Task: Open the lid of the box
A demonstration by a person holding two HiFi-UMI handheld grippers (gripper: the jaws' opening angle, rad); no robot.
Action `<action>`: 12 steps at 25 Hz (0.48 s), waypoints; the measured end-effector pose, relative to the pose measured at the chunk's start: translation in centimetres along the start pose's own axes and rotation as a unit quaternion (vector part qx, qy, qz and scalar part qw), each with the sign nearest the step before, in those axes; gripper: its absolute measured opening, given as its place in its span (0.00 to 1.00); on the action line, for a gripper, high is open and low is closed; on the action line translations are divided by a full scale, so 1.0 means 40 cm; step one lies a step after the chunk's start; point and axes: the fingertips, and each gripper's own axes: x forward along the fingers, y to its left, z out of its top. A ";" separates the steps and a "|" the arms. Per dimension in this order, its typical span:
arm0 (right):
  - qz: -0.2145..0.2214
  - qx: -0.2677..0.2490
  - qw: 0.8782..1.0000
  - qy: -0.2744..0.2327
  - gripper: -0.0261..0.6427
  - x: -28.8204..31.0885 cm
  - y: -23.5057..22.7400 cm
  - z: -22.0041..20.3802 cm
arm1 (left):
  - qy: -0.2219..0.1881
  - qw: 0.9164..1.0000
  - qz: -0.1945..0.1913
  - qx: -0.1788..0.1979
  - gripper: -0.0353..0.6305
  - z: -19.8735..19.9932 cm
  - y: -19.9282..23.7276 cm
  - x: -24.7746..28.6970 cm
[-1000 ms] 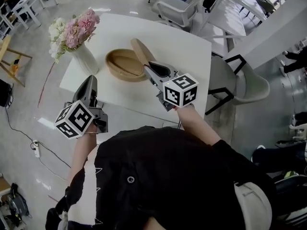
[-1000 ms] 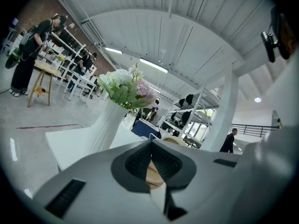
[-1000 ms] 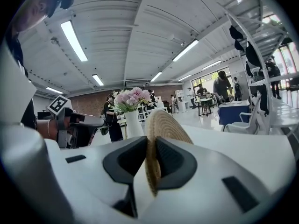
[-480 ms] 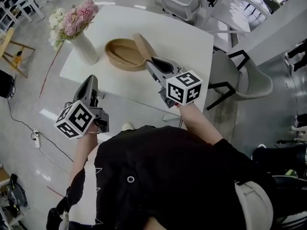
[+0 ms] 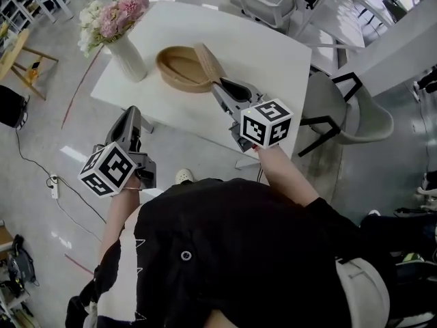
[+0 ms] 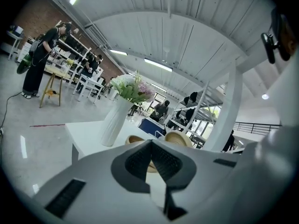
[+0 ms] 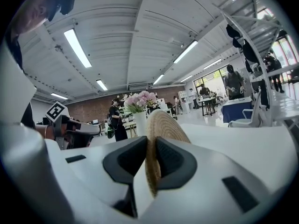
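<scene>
Box [image 5: 179, 70] of woven straw, oval and shallow: sat open on the white counter [image 5: 263, 57], toward its far side and well in from every edge; showed a bare tan inside to the head view.

Stood on pale grey floor [image 5: 61, 135]; had white chairs [image 5: 263, 7] beyond the far edge.

Carried, toward the counter's left end, a ribbed white vase [image 5: 131, 60] of pink and white flowers [image 5: 113, 16]; upright, near the box but apart from it.

Reached in over the near right part of the counter with the right gripper [image 5: 218, 85], marker cube toward the person, tips at the box's right side.

Hovered with the left gripper [image 5: 132, 111] at the counter's near edge, left of the box and well apart from it; pointed toward the vase, with box and lid beyond.

Held the round woven lid [image 5: 207, 61] on edge and tilted, just beside the box's right rim; could not tell whether lid and rim touched.

Pressed the right fingers [image 7: 174, 160] on the lid's edge from both sides; met the left fingers [image 6: 137, 163] at their tips with nothing between them.
</scene>
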 end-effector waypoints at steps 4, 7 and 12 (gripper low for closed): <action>0.007 0.000 1.000 0.001 0.14 -0.011 0.014 -0.008 | -0.002 1.000 0.001 0.002 0.07 -0.006 -0.012 -0.017; 0.012 0.001 1.000 0.001 0.14 -0.022 0.026 -0.016 | -0.003 1.000 0.002 0.003 0.07 -0.020 -0.022 -0.031; 0.022 0.000 1.000 -0.001 0.14 -0.040 0.052 -0.020 | -0.007 1.000 0.008 0.004 0.07 -0.033 -0.032 -0.067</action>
